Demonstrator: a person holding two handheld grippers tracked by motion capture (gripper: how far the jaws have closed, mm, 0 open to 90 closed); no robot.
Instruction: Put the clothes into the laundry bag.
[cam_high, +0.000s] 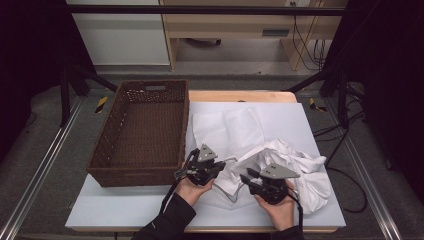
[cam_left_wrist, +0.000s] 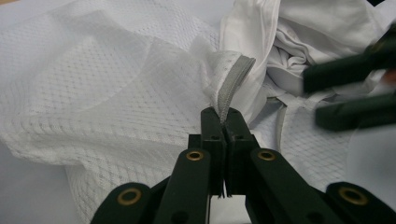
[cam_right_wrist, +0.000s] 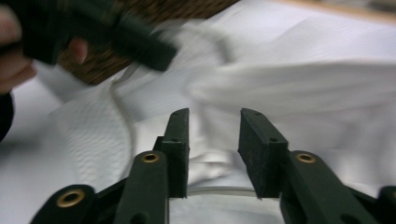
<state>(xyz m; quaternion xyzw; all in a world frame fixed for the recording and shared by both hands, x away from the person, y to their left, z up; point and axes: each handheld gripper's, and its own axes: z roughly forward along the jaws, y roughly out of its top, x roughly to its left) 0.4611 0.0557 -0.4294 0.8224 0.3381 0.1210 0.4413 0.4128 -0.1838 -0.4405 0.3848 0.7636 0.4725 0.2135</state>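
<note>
A white mesh garment (cam_high: 225, 127) lies spread on the pale board, running into a crumpled white heap (cam_high: 305, 170) at the right. My left gripper (cam_left_wrist: 224, 116) is shut on the garment's grey ribbed edge (cam_left_wrist: 232, 81), which stands up from between its jaws. In the high view the left gripper (cam_high: 225, 166) sits at the garment's near edge. My right gripper (cam_right_wrist: 214, 116) is open, its jaws apart just over white cloth (cam_right_wrist: 303, 84) with nothing pinched between them. It (cam_high: 245, 176) points toward the left gripper, close beside it.
A brown wicker basket (cam_high: 135, 176) stands empty on the left half of the pale board (cam_high: 125, 205), right beside the garment. A wooden tabletop edge (cam_high: 240, 95) shows at the back. Dark frame legs and cables stand around the table.
</note>
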